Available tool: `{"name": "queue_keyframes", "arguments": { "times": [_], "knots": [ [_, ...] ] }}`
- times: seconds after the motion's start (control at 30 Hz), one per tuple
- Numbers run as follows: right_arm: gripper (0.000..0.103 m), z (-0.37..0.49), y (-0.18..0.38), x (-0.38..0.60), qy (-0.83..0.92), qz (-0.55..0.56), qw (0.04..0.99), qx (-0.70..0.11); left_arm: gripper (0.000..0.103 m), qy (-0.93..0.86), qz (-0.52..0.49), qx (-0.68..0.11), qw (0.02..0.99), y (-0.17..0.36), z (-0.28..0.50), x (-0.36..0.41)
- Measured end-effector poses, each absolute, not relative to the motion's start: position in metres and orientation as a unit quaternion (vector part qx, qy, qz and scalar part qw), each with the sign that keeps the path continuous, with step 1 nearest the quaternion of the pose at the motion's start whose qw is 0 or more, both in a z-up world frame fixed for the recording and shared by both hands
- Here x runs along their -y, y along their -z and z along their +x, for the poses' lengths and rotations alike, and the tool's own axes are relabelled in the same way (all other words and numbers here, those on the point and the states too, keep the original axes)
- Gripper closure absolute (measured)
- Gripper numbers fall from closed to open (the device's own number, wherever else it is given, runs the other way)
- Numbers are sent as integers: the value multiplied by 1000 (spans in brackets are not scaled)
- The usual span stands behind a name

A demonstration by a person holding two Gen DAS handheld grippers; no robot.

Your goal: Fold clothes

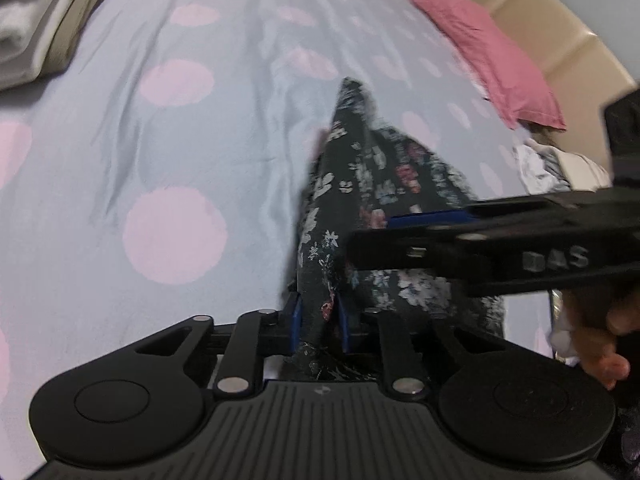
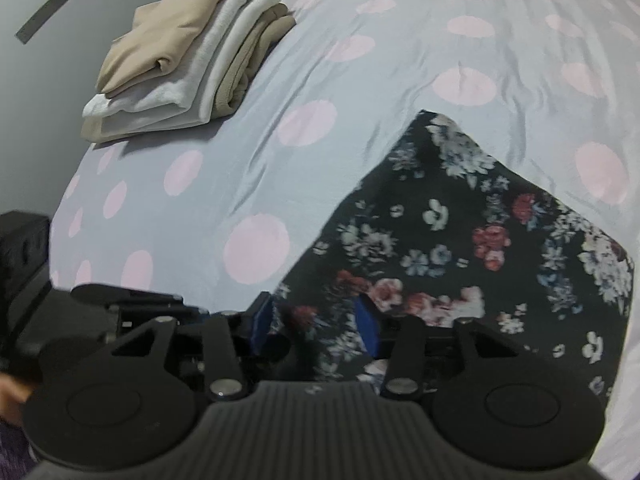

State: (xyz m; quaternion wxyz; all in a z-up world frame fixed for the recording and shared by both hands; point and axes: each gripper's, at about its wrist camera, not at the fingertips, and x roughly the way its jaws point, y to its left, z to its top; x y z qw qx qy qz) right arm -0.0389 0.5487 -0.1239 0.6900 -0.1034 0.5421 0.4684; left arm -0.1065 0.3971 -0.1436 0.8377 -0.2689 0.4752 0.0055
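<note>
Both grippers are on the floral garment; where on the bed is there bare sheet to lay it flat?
Both the left gripper and right gripper clamp the floral garment. Bare sheet lies between it and the folded stack, and beyond its far tip. It is crowded by the pink pillow and crumpled cloth.

Two wrist fisheye views low over a bed, close behind each gripper's fingers.

The left view faces along the spotted bedsheet toward a pink pillow. The right view faces the opposite way, toward a stack of folded clothes. Both share the dark floral garment and the sheet, and each glimpses the other gripper at its edge.
</note>
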Motion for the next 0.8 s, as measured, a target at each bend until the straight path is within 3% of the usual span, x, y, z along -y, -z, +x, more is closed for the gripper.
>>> {"name": "queue_keyframes", "arguments": {
  "times": [0.07,0.3,0.33,0.43,0.47,0.57,0.67,0.8],
  "knots": [
    [44,-41,125,-554,-460,-104,690,-549,91,11,-257,-468,845,137,-109,-393],
    [45,-43,130,-554,-441,-120,695,-555,92,77,-236,-437,865,121,-112,-373],
    [57,-43,130,-553,-439,-121,696,-555,92,79,-238,-436,864,120,-112,-374],
    [80,-39,131,-545,-437,-112,697,-557,85,93,-262,-429,860,117,-112,-386],
    [83,-37,131,-541,-436,-108,697,-559,83,94,-266,-426,859,115,-113,-391],
    [88,-31,132,-529,-429,-99,697,-566,74,75,-275,-421,861,110,-115,-405],
    [91,-26,136,-518,-421,-97,696,-573,56,36,-268,-431,861,119,-111,-413],
    [91,-21,140,-506,-412,-90,695,-582,53,21,-264,-467,844,144,-98,-413]
  ]
}}
